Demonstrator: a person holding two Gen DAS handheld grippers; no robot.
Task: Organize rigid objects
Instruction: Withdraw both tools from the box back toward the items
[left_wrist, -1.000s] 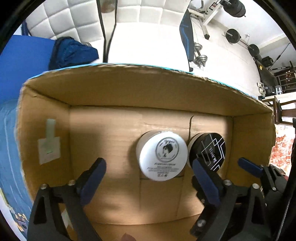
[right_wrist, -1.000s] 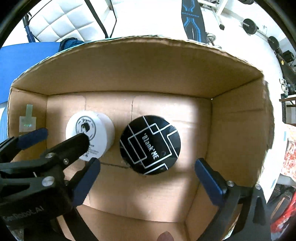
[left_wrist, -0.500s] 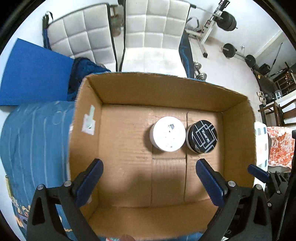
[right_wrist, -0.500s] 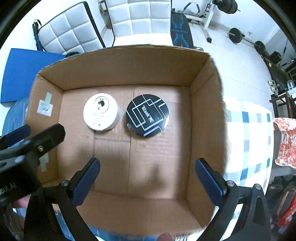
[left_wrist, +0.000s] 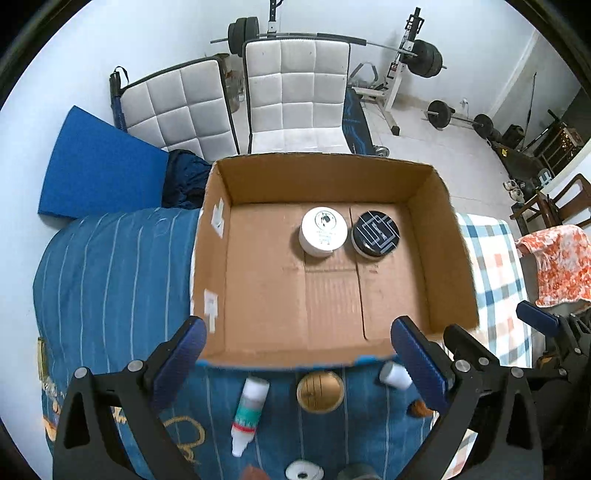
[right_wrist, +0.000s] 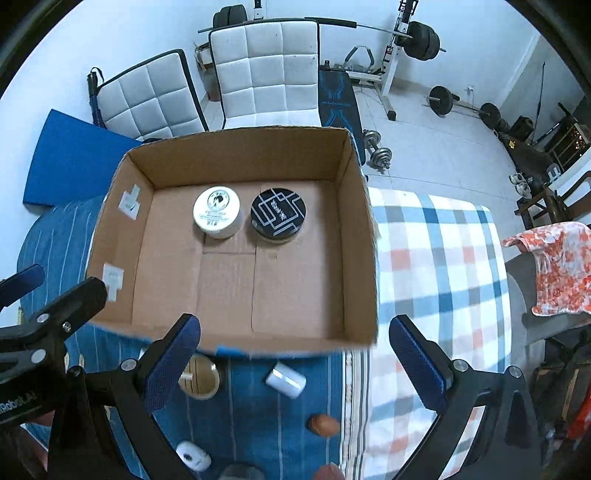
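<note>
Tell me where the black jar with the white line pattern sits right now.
In both wrist views the black jar stands inside the cardboard box, near its far wall, immediately right of the white jar.

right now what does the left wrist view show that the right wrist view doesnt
Only the left wrist view shows the white dropper bottle with a teal label, lying on the blue striped cloth in front of the box.

Only the right wrist view shows the dumbbells on the floor and most of the checkered cloth.

Both show the cardboard box holding the white jar and black jar side by side, the gold tin, the small white bottle and both open grippers, left gripper and right gripper.
</note>
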